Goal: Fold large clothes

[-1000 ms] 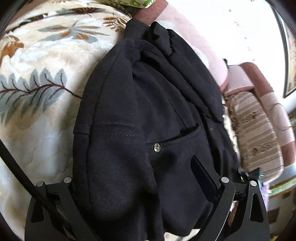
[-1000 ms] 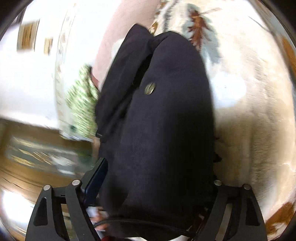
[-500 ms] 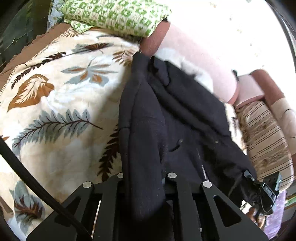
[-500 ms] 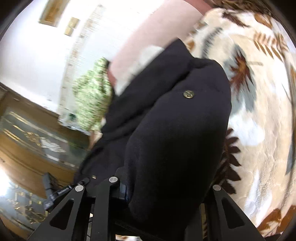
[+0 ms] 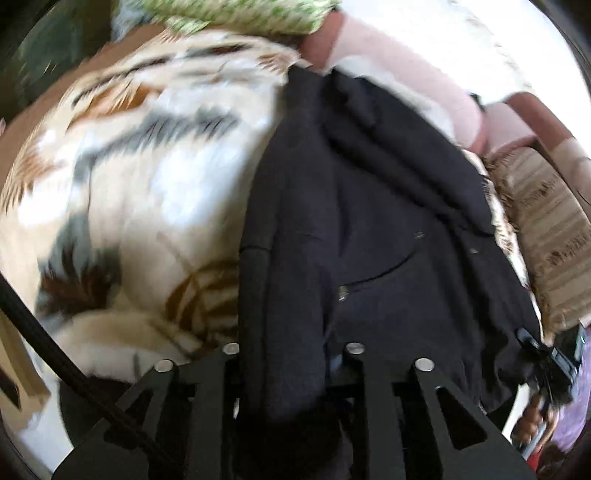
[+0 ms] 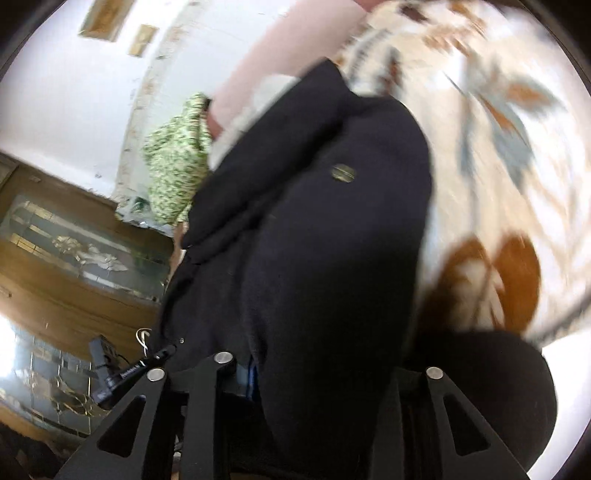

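Observation:
A large black garment (image 5: pixel 369 229) with a small metal button (image 5: pixel 342 291) lies bunched on a leaf-patterned blanket (image 5: pixel 147 177). My left gripper (image 5: pixel 291 354) is shut on a thick fold of it at the near edge. In the right wrist view the same black garment (image 6: pixel 314 240) fills the middle, its button (image 6: pixel 342 172) facing me. My right gripper (image 6: pixel 321 365) is shut on its near edge; cloth hides the fingertips. The other gripper shows at the lower right of the left view (image 5: pixel 546 362) and the lower left of the right view (image 6: pixel 122 373).
A green checked pillow (image 5: pixel 240 14) lies at the blanket's far end, also in the right wrist view (image 6: pixel 173 162). A pink headboard (image 5: pixel 406 70) runs behind the garment. A striped cushion (image 5: pixel 554 240) sits at the right. A wooden glass-fronted cabinet (image 6: pixel 74 251) stands left.
Both grippers, open a second ago, have closed on the garment's near edge. Both views have shifted and blurred; the garment is drawn out longer along the blanket.

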Tool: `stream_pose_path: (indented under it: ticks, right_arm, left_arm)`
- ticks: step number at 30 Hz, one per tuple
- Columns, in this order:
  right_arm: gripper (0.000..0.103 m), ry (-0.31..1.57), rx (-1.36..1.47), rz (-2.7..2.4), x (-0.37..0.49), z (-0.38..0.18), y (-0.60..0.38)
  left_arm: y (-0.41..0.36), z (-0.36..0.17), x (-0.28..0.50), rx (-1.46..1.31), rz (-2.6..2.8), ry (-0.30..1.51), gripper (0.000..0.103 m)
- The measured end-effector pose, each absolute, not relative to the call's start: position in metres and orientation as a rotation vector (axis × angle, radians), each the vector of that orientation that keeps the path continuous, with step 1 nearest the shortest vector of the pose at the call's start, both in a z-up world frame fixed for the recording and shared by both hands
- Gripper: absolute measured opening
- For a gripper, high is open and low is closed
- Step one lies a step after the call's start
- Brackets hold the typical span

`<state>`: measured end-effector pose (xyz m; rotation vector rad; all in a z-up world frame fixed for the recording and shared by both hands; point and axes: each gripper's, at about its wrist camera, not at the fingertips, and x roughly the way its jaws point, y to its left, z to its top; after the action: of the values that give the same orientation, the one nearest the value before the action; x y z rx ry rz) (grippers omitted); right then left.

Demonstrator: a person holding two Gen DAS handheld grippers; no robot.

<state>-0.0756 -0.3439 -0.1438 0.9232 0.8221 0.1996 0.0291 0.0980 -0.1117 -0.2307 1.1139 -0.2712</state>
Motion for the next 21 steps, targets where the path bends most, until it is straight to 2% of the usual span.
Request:
stream_pose_path:
  ticks: [3, 5, 11, 14, 18, 19, 20, 21]
  right_arm:
    - [0.052, 0.806, 0.795, 0.133, -0.075, -0.132, -0.333]
    - [0.058, 0.821, 0.725, 0.117, -0.073, -0.129, -0.326]
    - [0.069, 0.835, 0.661, 0.103, -0.069, -0.128, -0.319]
    - [0.070, 0.845, 0.637, 0.098, -0.064, -0.127, -0.314]
    - [0.070, 0.848, 0.634, 0.097, -0.067, -0.128, -0.314]
    - [0.070, 0.848, 0.630, 0.102, -0.068, -0.128, -0.313]
    - [0.065, 0.851, 0.621, 0.109, -0.070, -0.127, -0.312]
    - [0.055, 0.851, 0.613, 0.115, -0.069, -0.126, -0.312]
  left_arm:
    - [0.099, -0.109, 0.027, -0.241, -0.243, 1.091, 0.039]
    - [0.097, -0.102, 0.024, -0.206, -0.236, 1.063, 0.052]
    - [0.094, -0.096, 0.016, -0.201, -0.268, 1.037, 0.069]
    - [0.089, -0.102, 0.016, -0.207, -0.283, 1.056, 0.072]
    - [0.089, -0.115, 0.019, -0.221, -0.279, 1.086, 0.072]
    - [0.089, -0.118, 0.020, -0.224, -0.283, 1.094, 0.057]
    - [0.091, -0.119, 0.020, -0.216, -0.270, 1.103, 0.034]
    - [0.092, -0.120, 0.020, -0.213, -0.265, 1.106, 0.027]
